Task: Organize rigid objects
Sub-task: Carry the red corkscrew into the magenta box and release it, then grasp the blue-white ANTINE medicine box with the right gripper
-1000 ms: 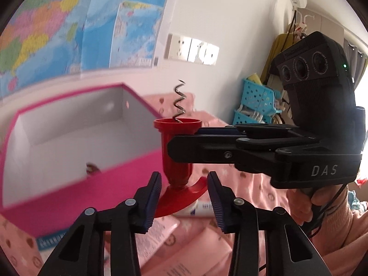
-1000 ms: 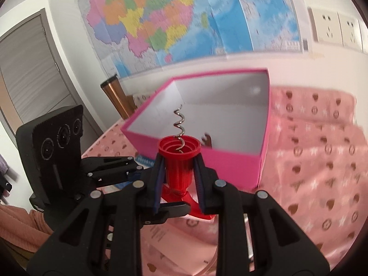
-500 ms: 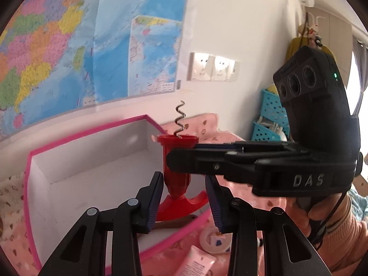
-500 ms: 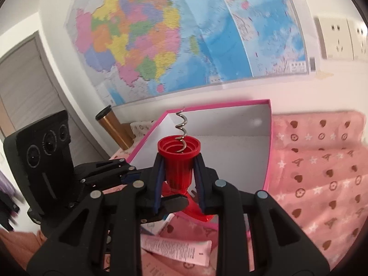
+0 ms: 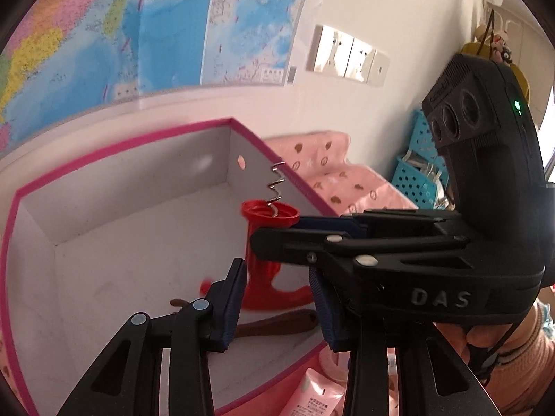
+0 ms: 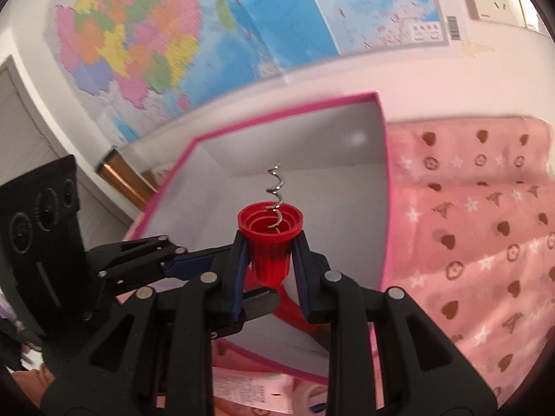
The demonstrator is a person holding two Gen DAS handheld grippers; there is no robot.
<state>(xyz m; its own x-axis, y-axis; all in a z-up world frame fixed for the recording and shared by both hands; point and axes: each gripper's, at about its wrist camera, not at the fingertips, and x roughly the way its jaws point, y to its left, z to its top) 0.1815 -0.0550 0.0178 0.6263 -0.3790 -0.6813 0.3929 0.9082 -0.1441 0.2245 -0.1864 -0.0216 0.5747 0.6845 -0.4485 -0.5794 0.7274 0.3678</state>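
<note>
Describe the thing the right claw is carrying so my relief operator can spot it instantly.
Find the pink box with white inner walls below the wall map. Above its open interior, the right claw grips a red plastic corkscrew. Its bare metal spiral pointing upward sets it apart from everything nearby.

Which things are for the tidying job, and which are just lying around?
For the job:
right gripper
red corkscrew
pink box
left gripper

Just lying about:
wall map
pink tube
blue baskets
</note>
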